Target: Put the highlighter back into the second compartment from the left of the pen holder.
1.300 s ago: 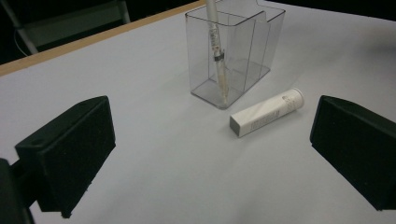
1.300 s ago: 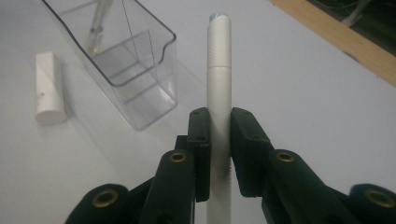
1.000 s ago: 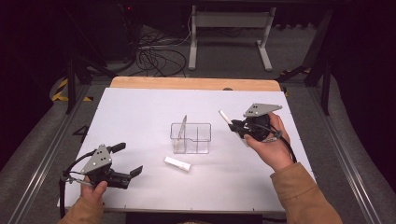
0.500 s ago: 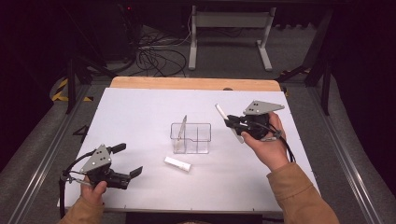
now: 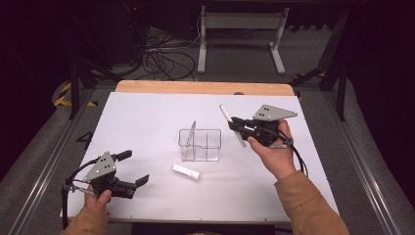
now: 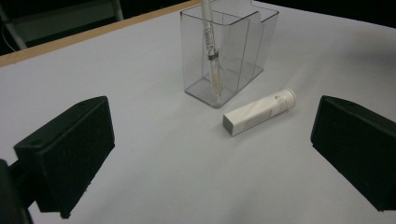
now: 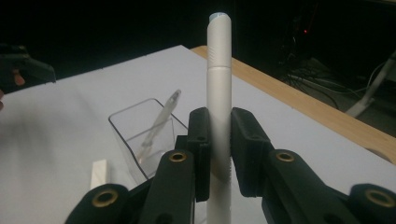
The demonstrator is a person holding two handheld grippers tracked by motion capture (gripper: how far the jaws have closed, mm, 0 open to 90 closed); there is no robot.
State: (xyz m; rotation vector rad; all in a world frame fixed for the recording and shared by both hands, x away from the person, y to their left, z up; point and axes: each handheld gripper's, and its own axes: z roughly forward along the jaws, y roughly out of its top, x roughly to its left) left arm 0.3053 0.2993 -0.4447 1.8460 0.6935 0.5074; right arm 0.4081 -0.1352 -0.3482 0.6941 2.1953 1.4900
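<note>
Holding the white marker (image 5: 231, 124) clamped between its pads, the right tool (image 5: 238, 126) sits just to the right of the clear organizer (image 5: 199, 145), raised off the white counter (image 5: 147, 112). In the right gripper view the marker (image 7: 220, 102) stands nearly upright between the jaws, gripped around its middle with the capped end well above them and the lower end below. The organizer is a small clear box with dividers, standing at the middle of the counter; a thin pen (image 6: 209, 51) already leans in its left compartment, and the compartments on the right look free.

To do this step well, I judge the marker should be carried over one of those free compartments, kept close to vertical so its lower end clears the near wall and the dividers. Lower it until the tip is well inside before letting go; a release from too high could let it bounce or tip the light box. Keep the approach away from the leaning pen so it is not knocked.

The left tool (image 5: 132, 168) rests near the front left corner of the counter, jaws spread wide and empty. A white tube (image 5: 186, 173) lies flat just in front of the organizer, apart from it
</note>
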